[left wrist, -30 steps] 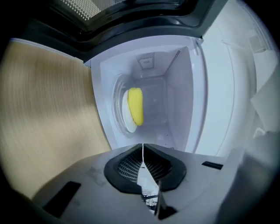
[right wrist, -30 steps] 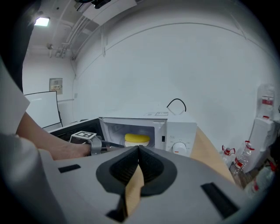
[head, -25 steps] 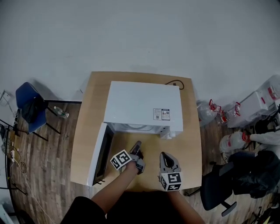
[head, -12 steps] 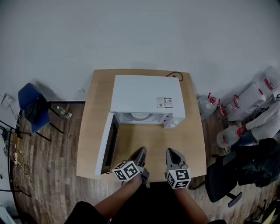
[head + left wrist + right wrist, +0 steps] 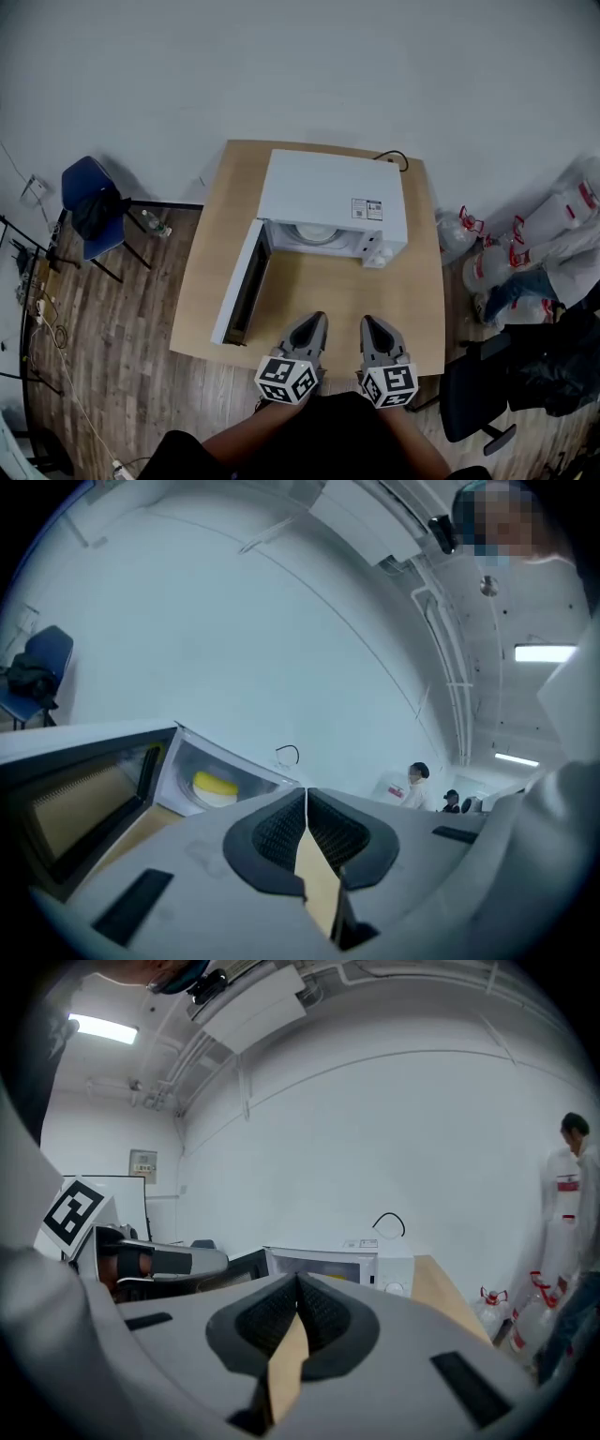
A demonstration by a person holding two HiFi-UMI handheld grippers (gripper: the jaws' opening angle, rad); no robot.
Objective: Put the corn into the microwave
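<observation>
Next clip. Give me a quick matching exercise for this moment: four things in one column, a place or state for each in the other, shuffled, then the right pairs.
Things
1. corn
2. microwave door
3. left tool
4. blue chair

Places or states
A. shut, nothing between its jaws
B. on the floor, left of the table
C. inside the microwave
D. swung open

Pairs: 1-C, 2-D, 3-A, 4-B

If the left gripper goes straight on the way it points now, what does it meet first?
Most likely the microwave: the left gripper aims at its open front, right of the corn. Whether it enters the cavity or hits the frame, I cannot tell.
</observation>
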